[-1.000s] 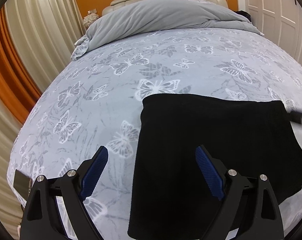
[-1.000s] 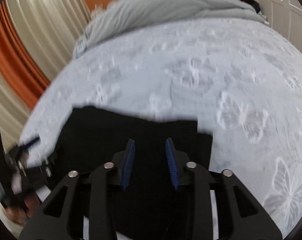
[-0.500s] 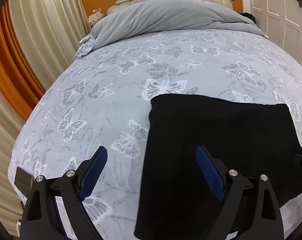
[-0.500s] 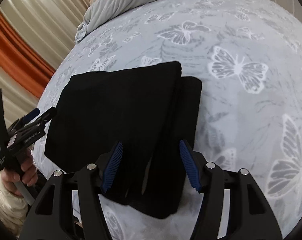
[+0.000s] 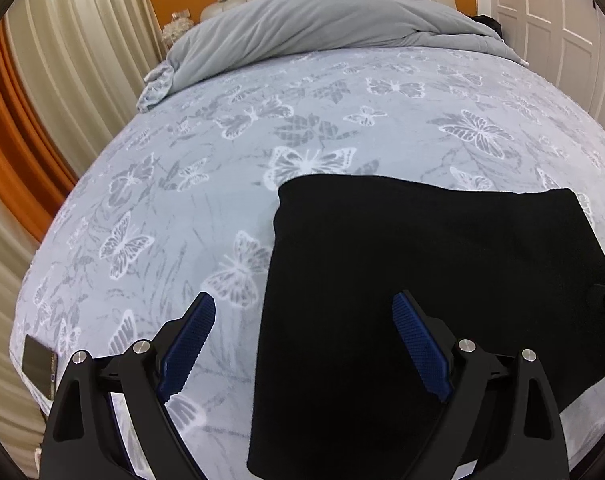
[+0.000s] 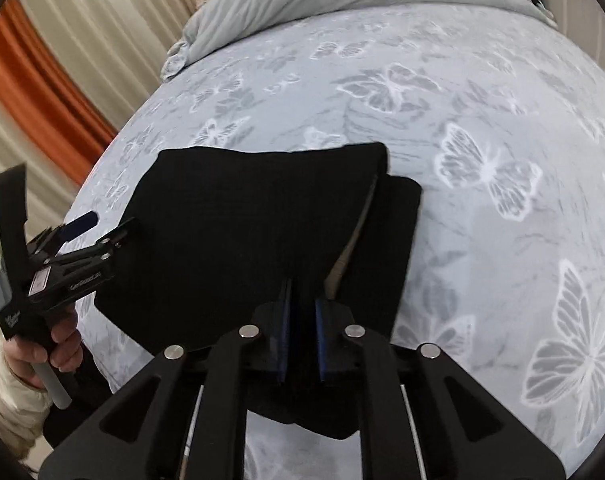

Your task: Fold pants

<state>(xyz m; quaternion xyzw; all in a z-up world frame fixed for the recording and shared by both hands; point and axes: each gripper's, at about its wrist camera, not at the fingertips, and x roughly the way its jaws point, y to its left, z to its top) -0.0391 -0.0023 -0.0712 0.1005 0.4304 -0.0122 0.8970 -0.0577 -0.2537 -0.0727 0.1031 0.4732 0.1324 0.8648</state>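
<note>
Black pants (image 5: pixel 422 280) lie folded in a flat stack near the front edge of the bed. My left gripper (image 5: pixel 302 340) is open and empty, hovering over the pants' left edge. In the right wrist view the pants (image 6: pixel 242 232) show a top layer folded over a lower one that sticks out on the right. My right gripper (image 6: pixel 300 336) has its blue pads nearly together over the pants' near edge, with dark cloth between them. The left gripper (image 6: pixel 90 232) shows at the left, open, held in a hand.
The bed sheet (image 5: pixel 222 168) is light blue with a butterfly print. A grey duvet (image 5: pixel 322 28) is bunched at the headboard. Curtains (image 5: pixel 42 100) hang to the left and white wardrobe doors (image 5: pixel 562 20) stand to the right. A dark flat object (image 5: pixel 38 364) lies at the bed's left corner.
My right gripper opened half a second ago and has now shut on the near edge of the pants, closer to the cloth. My left gripper stayed open and barely moved.
</note>
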